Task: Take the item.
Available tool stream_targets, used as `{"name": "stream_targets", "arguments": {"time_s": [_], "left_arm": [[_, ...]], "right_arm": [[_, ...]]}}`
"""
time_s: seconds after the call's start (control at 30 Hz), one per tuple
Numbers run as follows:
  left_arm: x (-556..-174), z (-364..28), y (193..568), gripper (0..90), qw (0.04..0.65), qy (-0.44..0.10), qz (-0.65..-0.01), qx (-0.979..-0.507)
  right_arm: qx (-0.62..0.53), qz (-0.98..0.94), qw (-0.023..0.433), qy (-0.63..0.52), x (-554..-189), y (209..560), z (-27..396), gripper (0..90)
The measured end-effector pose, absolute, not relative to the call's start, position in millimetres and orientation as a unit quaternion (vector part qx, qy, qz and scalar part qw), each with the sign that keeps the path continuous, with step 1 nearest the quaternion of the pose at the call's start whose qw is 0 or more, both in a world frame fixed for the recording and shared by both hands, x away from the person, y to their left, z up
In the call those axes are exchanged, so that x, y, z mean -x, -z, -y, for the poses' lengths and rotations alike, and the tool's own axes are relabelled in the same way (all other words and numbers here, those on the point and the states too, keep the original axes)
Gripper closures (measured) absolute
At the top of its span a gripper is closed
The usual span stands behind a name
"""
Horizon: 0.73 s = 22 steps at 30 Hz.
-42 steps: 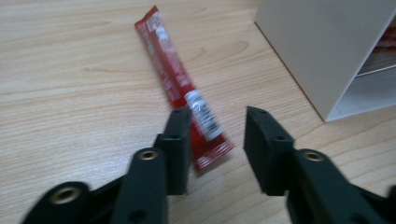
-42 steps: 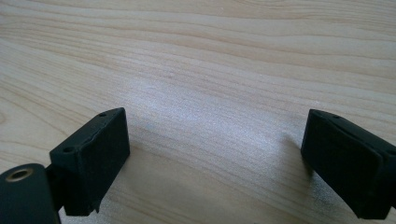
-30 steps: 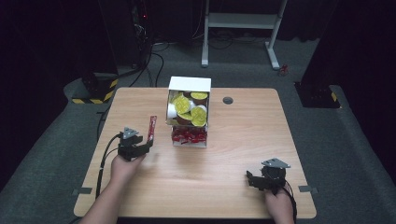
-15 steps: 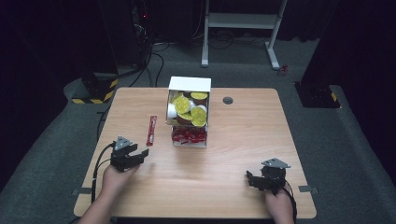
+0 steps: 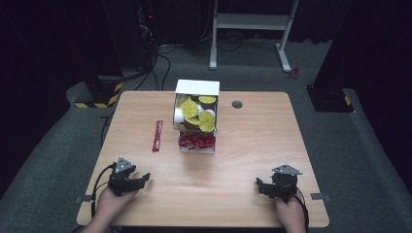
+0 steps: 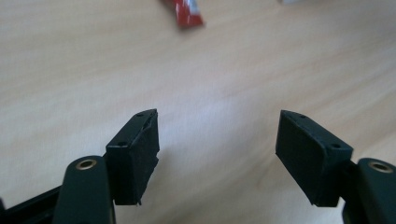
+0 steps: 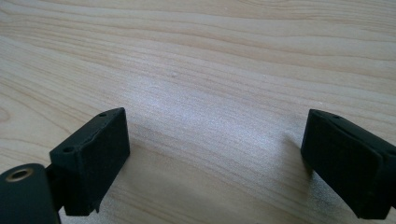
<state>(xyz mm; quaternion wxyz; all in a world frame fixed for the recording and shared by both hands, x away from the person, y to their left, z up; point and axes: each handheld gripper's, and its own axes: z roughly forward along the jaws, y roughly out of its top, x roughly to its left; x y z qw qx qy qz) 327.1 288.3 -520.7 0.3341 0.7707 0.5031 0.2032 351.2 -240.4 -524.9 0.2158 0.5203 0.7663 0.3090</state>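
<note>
The red packet (image 5: 157, 136) lies flat on the tabletop (image 5: 243, 145), well ahead of the left gripper (image 5: 141, 178) and apart from it; in the left gripper view its end (image 6: 186, 11) shows far beyond the jaws. Those jaws have just been opening and stand wide with nothing between them, which suggests the packet was set there on purpose, beside the box (image 5: 197, 116) of lidded cups. The right gripper (image 5: 261, 186) rests low near the front edge, jaws wide over bare wood, seemingly parked clear.
</note>
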Motion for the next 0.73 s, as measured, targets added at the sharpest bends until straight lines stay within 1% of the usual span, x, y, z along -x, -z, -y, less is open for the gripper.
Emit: {"name": "stream_targets", "arguments": {"time_s": [0.1,0.23,0.47,0.53,0.73], "left_arm": [[-315.9,-292.9,524.2,28.9,0.324,-0.214,-0.5,-0.774],[-303.8,-299.5,527.1,26.4,0.329,-0.23,-0.495,-0.77],[-302.2,-296.6,528.7,22.6,0.334,-0.232,-0.492,-0.77],[-302.2,-298.0,529.3,21.4,0.337,-0.223,-0.495,-0.769],[-300.9,-298.5,530.0,17.6,0.338,-0.221,-0.489,-0.773]], "right_arm": [[-0.52,-0.766,0.216,-0.309,-351.2,524.9,240.4,7.9],[-0.52,-0.766,0.216,-0.309,-351.1,524.9,240.3,7.9],[-0.521,-0.766,0.215,-0.309,-350.9,524.9,240.2,7.9],[-0.522,-0.766,0.215,-0.309,-350.9,524.9,240.1,7.8],[-0.52,-0.766,0.216,-0.309,-351.3,524.9,240.2,7.7]]}}
